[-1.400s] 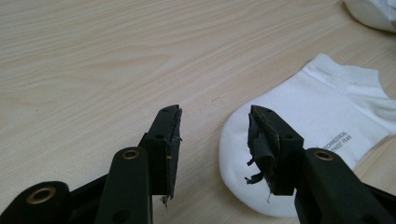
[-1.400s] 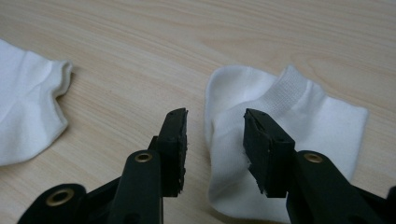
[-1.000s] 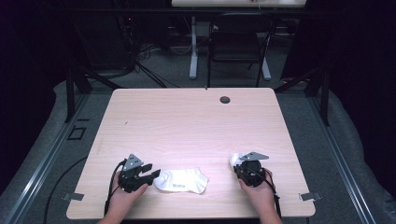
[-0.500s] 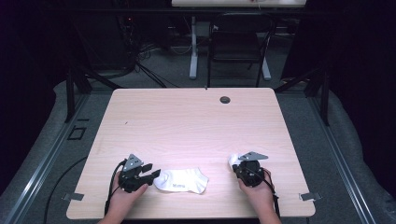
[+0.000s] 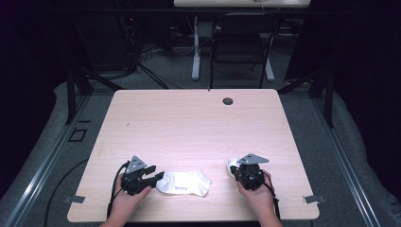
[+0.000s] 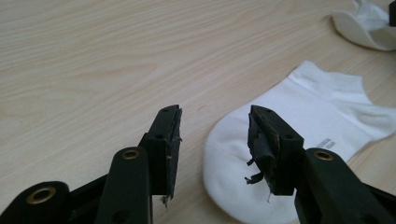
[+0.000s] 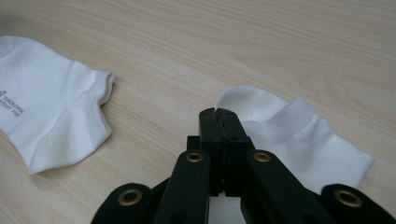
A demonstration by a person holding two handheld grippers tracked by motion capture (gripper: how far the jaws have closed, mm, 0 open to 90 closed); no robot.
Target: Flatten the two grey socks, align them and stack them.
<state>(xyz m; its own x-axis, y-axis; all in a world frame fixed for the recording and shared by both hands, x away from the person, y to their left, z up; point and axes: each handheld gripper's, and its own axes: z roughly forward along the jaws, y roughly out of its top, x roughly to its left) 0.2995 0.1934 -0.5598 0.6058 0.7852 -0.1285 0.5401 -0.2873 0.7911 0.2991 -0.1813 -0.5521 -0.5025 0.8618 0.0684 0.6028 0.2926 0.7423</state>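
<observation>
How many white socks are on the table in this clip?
2. One white ankle sock lies flat at the near edge, its toe just ahead of the open left gripper. The second white sock lies under the shut right gripper, partly hidden.

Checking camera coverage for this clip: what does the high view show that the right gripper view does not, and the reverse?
High view alone: the whole table with its round grommet hole, the left gripper open at the toe of the flat sock, both of the person's hands, and a chair beyond the table. Right gripper view alone: the right gripper shut on the edge of the second sock, and that sock's ribbed cuff. Both: the two white socks on the wooden tabletop.
</observation>
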